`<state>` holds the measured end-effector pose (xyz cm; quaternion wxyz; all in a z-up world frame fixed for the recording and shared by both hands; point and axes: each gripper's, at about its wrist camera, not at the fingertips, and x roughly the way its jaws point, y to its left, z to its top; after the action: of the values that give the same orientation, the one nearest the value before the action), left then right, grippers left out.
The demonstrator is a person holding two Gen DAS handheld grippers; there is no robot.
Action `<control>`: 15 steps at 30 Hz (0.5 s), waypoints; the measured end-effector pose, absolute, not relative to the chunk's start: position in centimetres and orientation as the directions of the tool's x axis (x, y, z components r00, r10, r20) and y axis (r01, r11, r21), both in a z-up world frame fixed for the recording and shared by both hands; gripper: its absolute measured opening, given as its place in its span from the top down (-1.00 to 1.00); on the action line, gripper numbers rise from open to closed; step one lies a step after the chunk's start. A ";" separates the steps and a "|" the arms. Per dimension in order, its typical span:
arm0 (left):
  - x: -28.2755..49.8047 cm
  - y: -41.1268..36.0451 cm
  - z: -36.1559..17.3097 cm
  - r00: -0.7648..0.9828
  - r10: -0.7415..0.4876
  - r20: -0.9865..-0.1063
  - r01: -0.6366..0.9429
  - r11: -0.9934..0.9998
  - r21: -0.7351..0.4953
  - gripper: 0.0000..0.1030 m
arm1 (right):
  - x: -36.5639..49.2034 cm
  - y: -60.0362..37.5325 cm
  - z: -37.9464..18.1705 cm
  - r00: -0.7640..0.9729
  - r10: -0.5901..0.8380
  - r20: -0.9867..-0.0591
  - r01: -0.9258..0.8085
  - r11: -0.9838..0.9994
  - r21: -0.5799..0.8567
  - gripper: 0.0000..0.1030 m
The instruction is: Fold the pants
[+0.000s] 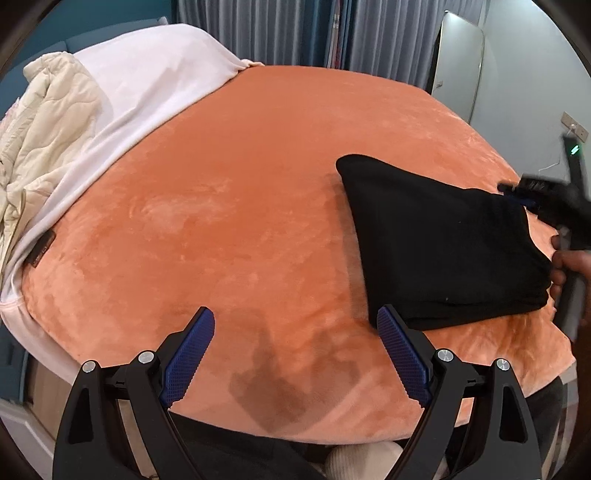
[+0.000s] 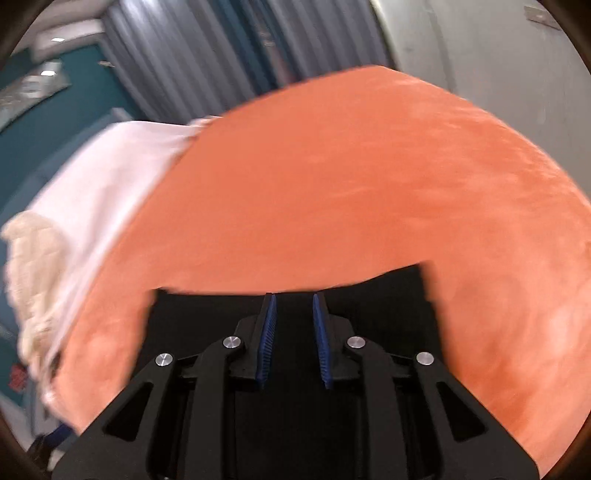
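The black pants point(image 1: 443, 251) lie folded into a compact bundle on the orange bed cover point(image 1: 240, 203), at the right of the left wrist view. My left gripper point(image 1: 295, 321) is open and empty above the cover near the bed's front edge, its right finger just beside the bundle's near corner. My right gripper point(image 1: 517, 195) shows blurred at the bundle's right edge. In the right wrist view the right gripper point(image 2: 293, 299) sits over the black pants point(image 2: 388, 306) with a narrow gap between the pads; whether cloth is pinched there is unclear. That view is motion-blurred.
A white sheet point(image 1: 147, 85) and a cream quilt point(image 1: 48, 129) are bunched at the bed's left end. Grey curtains point(image 1: 277, 29) hang behind, with a mirror point(image 1: 458, 62) and a wall at the right. The bed's front edge is just below my left gripper.
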<state>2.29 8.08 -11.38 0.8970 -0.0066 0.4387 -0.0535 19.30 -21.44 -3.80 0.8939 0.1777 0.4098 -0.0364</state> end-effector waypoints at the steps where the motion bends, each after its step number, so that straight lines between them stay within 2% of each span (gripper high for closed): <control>1: 2.5 7.9 -11.3 0.609 -0.107 -0.786 0.093 0.994 -0.063 -0.69 | 20.3 -22.8 -5.3 0.621 0.030 -0.783 0.259 0.935 0.241 0.63; 2: 2.7 7.6 -11.2 0.612 -0.106 -0.784 0.093 0.994 -0.062 -0.69 | 21.1 -24.4 -7.7 0.572 0.047 -0.819 0.288 0.923 0.254 0.64; 4: 3.1 6.9 -11.1 0.610 -0.090 -0.787 0.097 0.995 -0.039 -0.69 | 20.2 -25.9 -7.1 0.627 0.123 -0.769 0.313 0.864 0.394 0.65; 5: 3.4 6.7 -11.2 0.609 -0.081 -0.789 0.099 0.995 -0.026 -0.69 | 19.7 -25.6 -6.1 0.647 0.119 -0.753 0.307 0.863 0.400 0.59; 7: 3.9 6.0 -11.5 0.604 -0.047 -0.795 0.092 0.996 0.011 -0.69 | 18.8 -22.8 -3.7 0.685 0.123 -0.718 0.234 0.896 0.377 0.55; 10: 4.7 4.9 -12.1 0.583 -0.012 -0.812 0.086 0.995 0.047 -0.69 | 17.2 -15.6 -1.8 0.685 0.220 -0.694 0.029 0.945 0.327 0.55; 13: 4.9 4.8 -12.3 0.564 0.014 -0.826 0.064 0.996 0.060 -0.69 | 15.1 -8.7 -3.0 0.635 0.324 -0.701 -0.132 0.940 0.315 0.56; 15: 4.9 5.1 -12.3 0.555 0.031 -0.831 0.047 0.997 0.069 -0.69 | 13.9 -6.1 -4.4 0.618 0.333 -0.713 -0.164 0.941 0.297 0.56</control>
<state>4.86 5.05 -12.33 0.8808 0.0414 0.4716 -0.0043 13.86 -6.09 -4.39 0.8936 0.1016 0.4146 0.1390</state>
